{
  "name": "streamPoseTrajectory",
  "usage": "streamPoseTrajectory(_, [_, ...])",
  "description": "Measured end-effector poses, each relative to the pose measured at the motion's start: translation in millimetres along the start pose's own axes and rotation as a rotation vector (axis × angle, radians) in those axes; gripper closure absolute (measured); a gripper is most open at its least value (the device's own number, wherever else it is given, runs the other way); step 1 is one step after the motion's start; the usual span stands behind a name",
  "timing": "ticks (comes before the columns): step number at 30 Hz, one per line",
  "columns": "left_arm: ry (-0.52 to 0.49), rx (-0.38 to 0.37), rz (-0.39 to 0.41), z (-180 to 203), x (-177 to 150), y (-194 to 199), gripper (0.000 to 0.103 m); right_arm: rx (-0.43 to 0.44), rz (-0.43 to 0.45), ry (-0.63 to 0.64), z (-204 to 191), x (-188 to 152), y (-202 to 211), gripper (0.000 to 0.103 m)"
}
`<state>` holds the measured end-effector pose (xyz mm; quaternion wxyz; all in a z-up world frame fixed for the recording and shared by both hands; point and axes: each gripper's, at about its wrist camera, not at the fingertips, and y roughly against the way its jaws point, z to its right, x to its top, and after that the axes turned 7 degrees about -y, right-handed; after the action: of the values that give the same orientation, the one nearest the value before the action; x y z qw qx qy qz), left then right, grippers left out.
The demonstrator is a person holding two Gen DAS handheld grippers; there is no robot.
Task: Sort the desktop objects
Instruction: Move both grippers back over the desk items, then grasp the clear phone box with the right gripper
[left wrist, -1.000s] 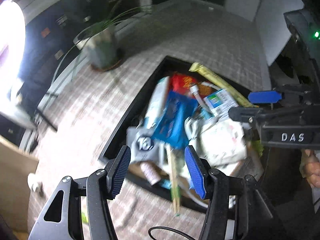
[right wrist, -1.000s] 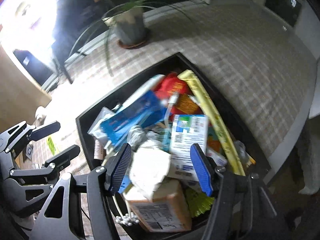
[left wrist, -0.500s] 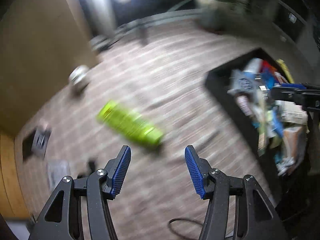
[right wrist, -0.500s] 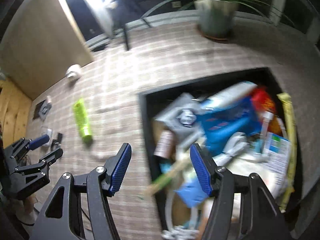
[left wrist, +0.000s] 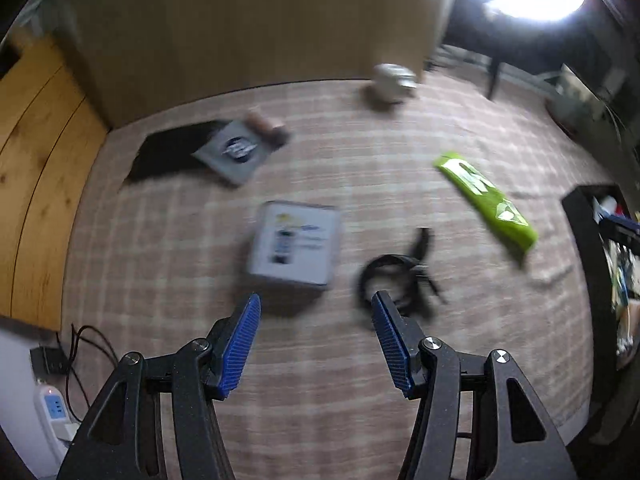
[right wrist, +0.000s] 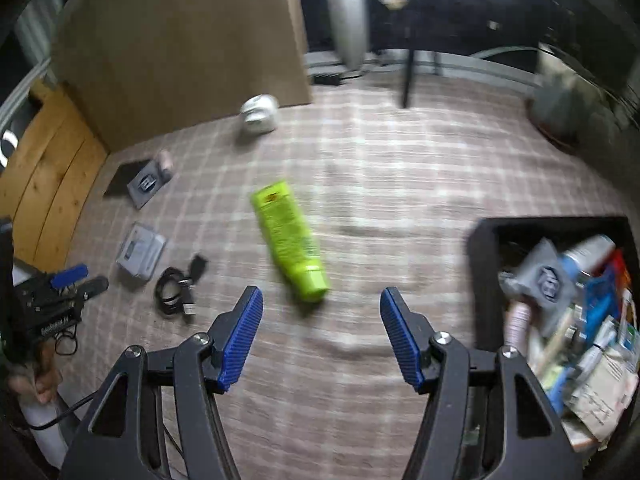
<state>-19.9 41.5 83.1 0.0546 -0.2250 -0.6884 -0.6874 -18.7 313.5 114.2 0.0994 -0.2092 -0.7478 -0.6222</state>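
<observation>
The left gripper (left wrist: 316, 308) pointed steeply downward, its 2 blue-padded fingers (left wrist: 240, 344) spread wide apart with nothing between them. Its black linkage arms splayed outward from the bottom of the left wrist view. The right gripper (right wrist: 322, 300) was tilted downward in much the same way, its 2 blue pads (right wrist: 402, 342) also standing wide apart and bare. In the right wrist view the left gripper (right wrist: 76, 280) showed at the far left edge, 1 blue pad and 1 dark finger visible, held by a hand (right wrist: 38, 376) whose fingers were wrapped around the grip below it.
</observation>
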Motion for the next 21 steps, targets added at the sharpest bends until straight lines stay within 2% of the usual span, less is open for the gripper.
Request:
streamPoseTrajectory(2, [0.039, -0.012, 0.003, -21.1, -2.1, -5.6, 0.047, 0.018, -0.023, 0.016, -21.9, 1.0, -10.8, 0.043])
streamPoseTrajectory(7, [0.064, -0.036, 0.010, -48.0, -0.8, -20.2, 0.047, 0.062, -0.083, 0.037, -75.6, 7.7, -40.5, 0.043])
streamPoseTrajectory(12, [0.016, -0.077, 0.017, -52.1, 5.4, -34.5, 0.043, 0.108, -0.116, 0.066, -126.8, 20.8, -68.3, 0.043])
streamPoseTrajectory(15, [-0.008, -0.120, 0.026, -51.8, 10.9, -40.4, 0.040, 0.124, -0.177, 0.063, -147.7, 26.3, -90.7, 0.045])
streamPoseTrajectory(18, [-0.035, -0.144, 0.025, -48.3, 13.1, -46.7, 0.033, 0.115, -0.217, 0.078, -163.1, 26.4, -109.5, 0.046])
streamPoseTrajectory(21, [-0.052, -0.171, 0.010, -45.8, 13.9, -55.5, 0.032, 0.126, -0.265, 0.061, -171.2, 26.6, -126.4, 0.056])
